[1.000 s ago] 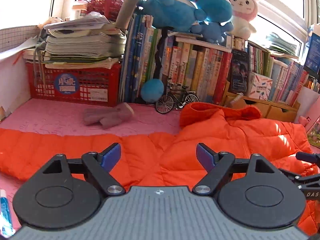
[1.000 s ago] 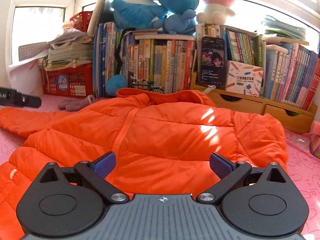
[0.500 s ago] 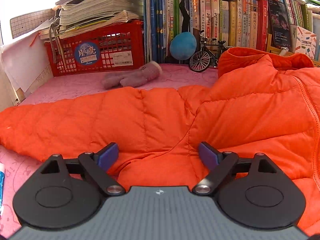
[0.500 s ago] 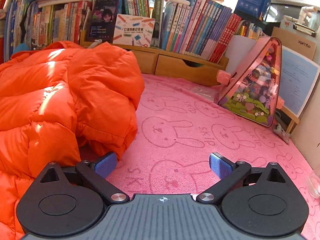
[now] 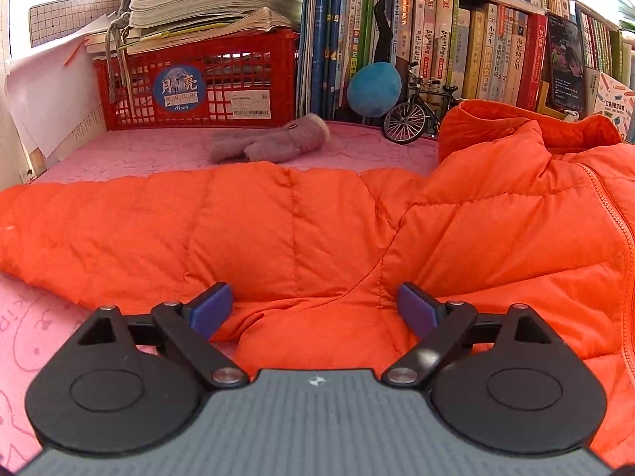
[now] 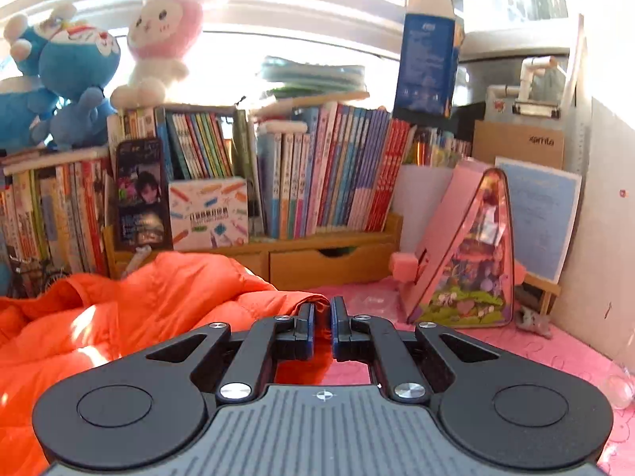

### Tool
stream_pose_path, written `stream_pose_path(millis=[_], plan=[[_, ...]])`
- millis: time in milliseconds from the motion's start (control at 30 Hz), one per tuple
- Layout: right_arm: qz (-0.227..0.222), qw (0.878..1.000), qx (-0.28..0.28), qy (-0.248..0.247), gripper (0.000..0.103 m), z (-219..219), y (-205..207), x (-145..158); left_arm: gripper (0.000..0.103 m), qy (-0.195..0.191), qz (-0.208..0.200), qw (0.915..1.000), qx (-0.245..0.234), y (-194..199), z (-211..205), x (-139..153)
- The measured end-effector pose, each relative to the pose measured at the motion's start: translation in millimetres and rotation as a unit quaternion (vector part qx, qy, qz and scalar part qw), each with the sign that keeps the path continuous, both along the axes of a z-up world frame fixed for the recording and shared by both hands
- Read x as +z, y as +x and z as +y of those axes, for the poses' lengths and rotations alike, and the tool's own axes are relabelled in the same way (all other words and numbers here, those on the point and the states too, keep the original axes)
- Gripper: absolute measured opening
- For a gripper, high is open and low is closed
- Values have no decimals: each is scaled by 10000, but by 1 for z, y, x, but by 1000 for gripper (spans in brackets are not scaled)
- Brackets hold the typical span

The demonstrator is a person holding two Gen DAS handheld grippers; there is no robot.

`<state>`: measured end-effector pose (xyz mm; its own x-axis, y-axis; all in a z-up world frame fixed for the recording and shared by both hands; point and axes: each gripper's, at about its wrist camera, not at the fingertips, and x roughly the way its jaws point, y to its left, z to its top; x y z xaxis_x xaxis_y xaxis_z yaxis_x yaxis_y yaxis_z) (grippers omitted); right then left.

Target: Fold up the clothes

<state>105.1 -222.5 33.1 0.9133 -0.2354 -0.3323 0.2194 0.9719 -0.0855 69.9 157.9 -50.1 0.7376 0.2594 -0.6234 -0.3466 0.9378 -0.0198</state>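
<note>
Left wrist view: the left hand-held gripper (image 5: pixel 315 309) hangs with fingers wide apart and empty, low over the orange jacket (image 5: pixel 436 238) where sleeve meets body. The jacket lies spread on the pink-covered bench (image 5: pixel 139 150), its sleeve reaching toward the left edge.

Right wrist view: the right hand-held gripper (image 6: pixel 322 331) is nearly closed, pinching orange fabric, apparently the jacket's edge nearest the bench's right side, probably to fold it inward.
</note>
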Motion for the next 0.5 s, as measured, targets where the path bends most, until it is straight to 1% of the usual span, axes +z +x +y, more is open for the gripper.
stream_pose_path(millis=[67, 133, 200, 233, 300, 400, 500], plan=[[27, 9970, 721, -287, 10, 33, -13, -2, 92, -48, -20, 10000, 11, 0, 1, 0], [53, 9879, 1438, -571, 10, 67, -25, -4, 92, -98, -42, 9999, 28, -1, 3, 0], [79, 9729, 2146, -853, 10, 100, -38, -6, 92, -139, -59, 9999, 38, -1, 4, 0], [92, 9632, 2496, -992, 10, 116, -44, -7, 92, -160, -67, 9998, 43, -1, 5, 0], [134, 9400, 3165, -1271, 10, 149, -57, -10, 92, -188, -79, 9998, 47, -2, 5, 0], [606, 9178, 3449, -1871, 11, 167, -74, -46, 93, -202, -84, 9998, 40, -2, 6, 0], [734, 9078, 3532, -2141, 13, 159, -98, -62, 93, -216, -89, 9997, 32, -2, 6, 0]])
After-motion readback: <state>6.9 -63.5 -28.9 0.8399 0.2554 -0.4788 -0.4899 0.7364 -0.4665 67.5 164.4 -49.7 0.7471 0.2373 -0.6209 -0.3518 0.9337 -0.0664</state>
